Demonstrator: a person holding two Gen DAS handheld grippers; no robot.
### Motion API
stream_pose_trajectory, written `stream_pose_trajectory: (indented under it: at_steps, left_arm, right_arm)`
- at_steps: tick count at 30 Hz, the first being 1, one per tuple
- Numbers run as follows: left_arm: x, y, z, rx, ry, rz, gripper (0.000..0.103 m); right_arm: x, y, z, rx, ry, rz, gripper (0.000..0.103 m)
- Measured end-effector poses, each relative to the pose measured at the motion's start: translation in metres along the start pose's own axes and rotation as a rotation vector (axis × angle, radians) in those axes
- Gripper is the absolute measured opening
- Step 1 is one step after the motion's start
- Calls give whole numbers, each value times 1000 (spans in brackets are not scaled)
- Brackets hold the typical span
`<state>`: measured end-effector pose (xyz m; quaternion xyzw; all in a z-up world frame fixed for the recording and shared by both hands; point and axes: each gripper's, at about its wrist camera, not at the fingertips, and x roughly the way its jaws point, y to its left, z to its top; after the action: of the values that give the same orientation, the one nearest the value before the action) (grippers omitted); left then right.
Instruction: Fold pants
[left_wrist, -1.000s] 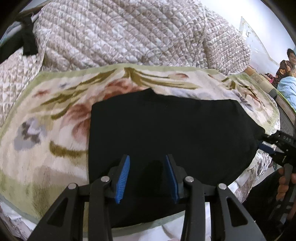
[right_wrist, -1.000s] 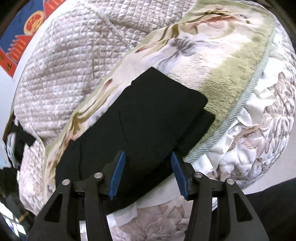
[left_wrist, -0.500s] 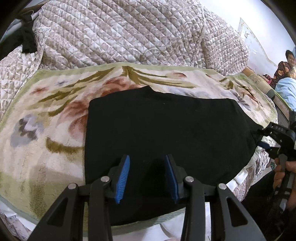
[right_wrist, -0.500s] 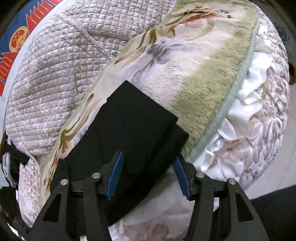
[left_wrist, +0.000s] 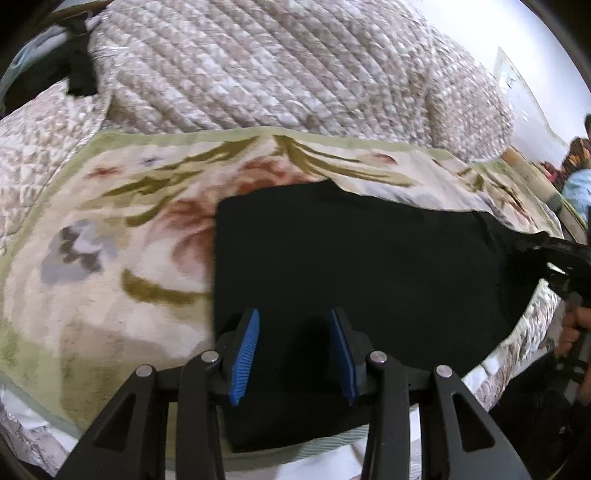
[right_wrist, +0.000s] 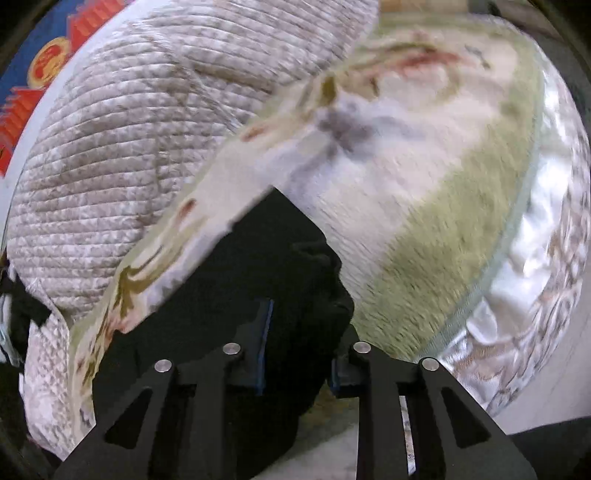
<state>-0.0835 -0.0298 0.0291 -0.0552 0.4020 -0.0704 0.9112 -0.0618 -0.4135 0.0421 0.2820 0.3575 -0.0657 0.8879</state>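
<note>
The black pants lie as a broad folded slab on a floral blanket. My left gripper hovers open over their near left part, blue pads apart, nothing pinched. At the right edge of the left wrist view my right gripper has the pants' right end. In the right wrist view that gripper is closing, with the bunched end of the pants between its jaws and raised off the blanket. The fabric hides most of the right pad.
A thick quilted cover is heaped behind the blanket. The bed's frilled sheet drops off at the near right edge. A person sits far right. A hand grips the right tool's handle. A red-and-blue poster hangs on the wall.
The right gripper went from open around the pants' right end to closed on it, and the end is bunched and lifted. The left gripper has stayed put and open.
</note>
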Motion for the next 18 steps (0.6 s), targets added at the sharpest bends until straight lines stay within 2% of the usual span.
stream_pose_trajectory:
  at_steps: [5, 9, 12, 16, 18]
  left_arm:
    - [-5, 25, 3, -60, -13, 35, 42]
    - [-13, 47, 1, -113, -28, 62, 42]
    - [-20, 61, -2, -155, -35, 84, 42]
    - [-31, 78, -5, -199, -50, 102, 42]
    - [-38, 88, -7, -222, -64, 118, 42]
  right_arm:
    - [-25, 47, 6, -114, -35, 87, 21]
    - [-35, 103, -2, -255, -25, 187, 21]
    - [-37, 147, -21, -366, 11, 275, 21]
    - [-28, 206, -66, -520, 115, 386, 21]
    - [-19, 225, -92, -589, 166, 415, 21]
